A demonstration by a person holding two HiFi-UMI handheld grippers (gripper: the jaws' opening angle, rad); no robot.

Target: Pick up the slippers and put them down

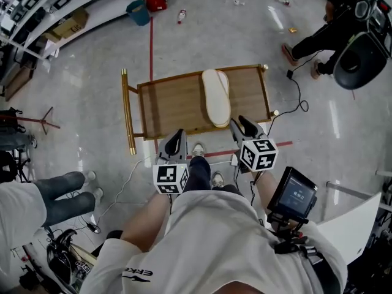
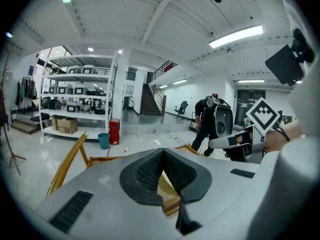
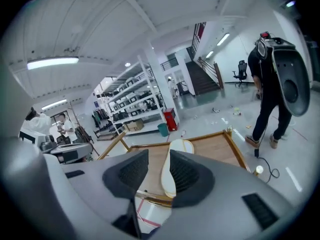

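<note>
Shirt point(image 1: 214, 237) up close, and past it the left gripper point(image 1: 178, 133) is hanging squeezed shut on nothing while the right gripper point(image 1: 239, 123) is hanging open and empty, both near the slippers point(image 1: 216, 97) lying on the table point(image 1: 165, 106), so I am thinking: open both wide and go in slowly.

The cream slippers point(image 1: 216, 97) lie pressed together, lengthwise across the middle of the wooden cart point(image 1: 165, 103).

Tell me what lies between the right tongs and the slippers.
Nothing but bare wooden cart top and its front rail; the head view shows the open right tongs clear of the slippers.
</note>
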